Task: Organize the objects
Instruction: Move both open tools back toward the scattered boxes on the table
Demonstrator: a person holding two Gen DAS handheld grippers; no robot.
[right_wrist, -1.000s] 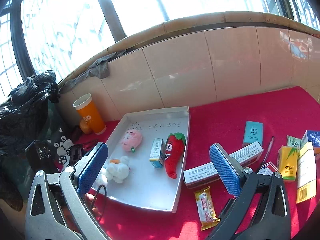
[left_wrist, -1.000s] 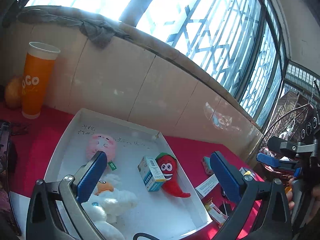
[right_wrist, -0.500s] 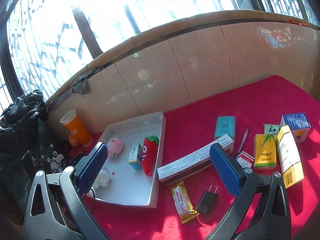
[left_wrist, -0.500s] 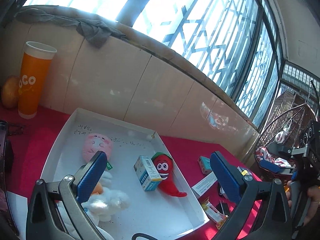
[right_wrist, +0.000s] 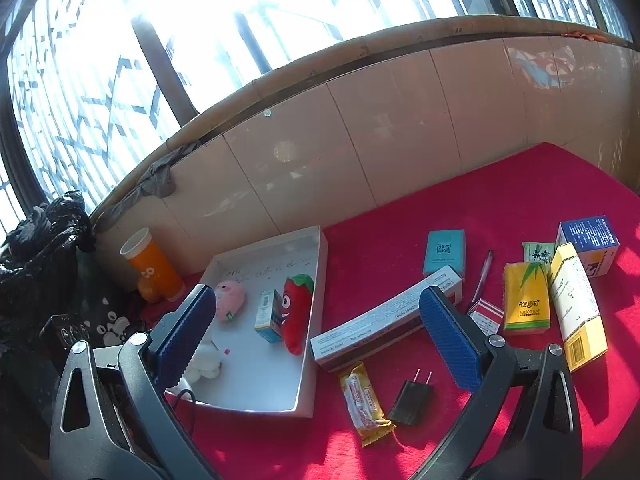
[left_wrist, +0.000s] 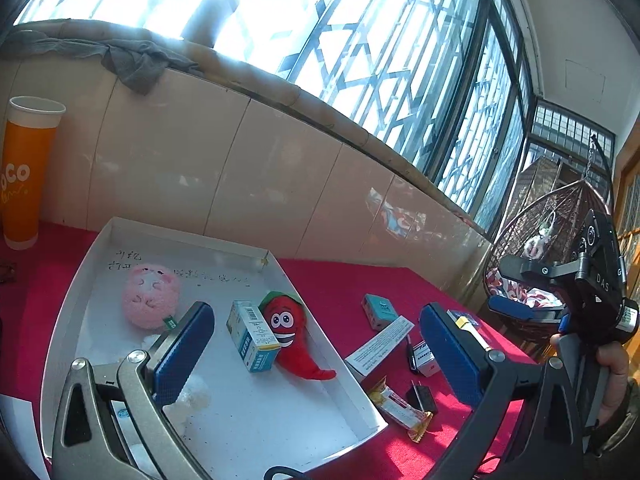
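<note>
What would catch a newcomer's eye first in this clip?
Probably the grinning red chili plush, lying in the white tray beside a small carton and a pink plush. Right of the tray, boxes and packets are scattered over the bright red cloth, the yellow bamboo-print pack standing out. Both open tongs, left and right, hover empty in the foreground.

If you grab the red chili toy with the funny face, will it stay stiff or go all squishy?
Probably squishy: the red plush chili toy with a smiling face looks like soft fabric, so the fingers would likely dent it. Its thin curved tail may flop. It seems light and unlikely to roll, lying flat against the small blue-and-white carton in the white tray.
</note>
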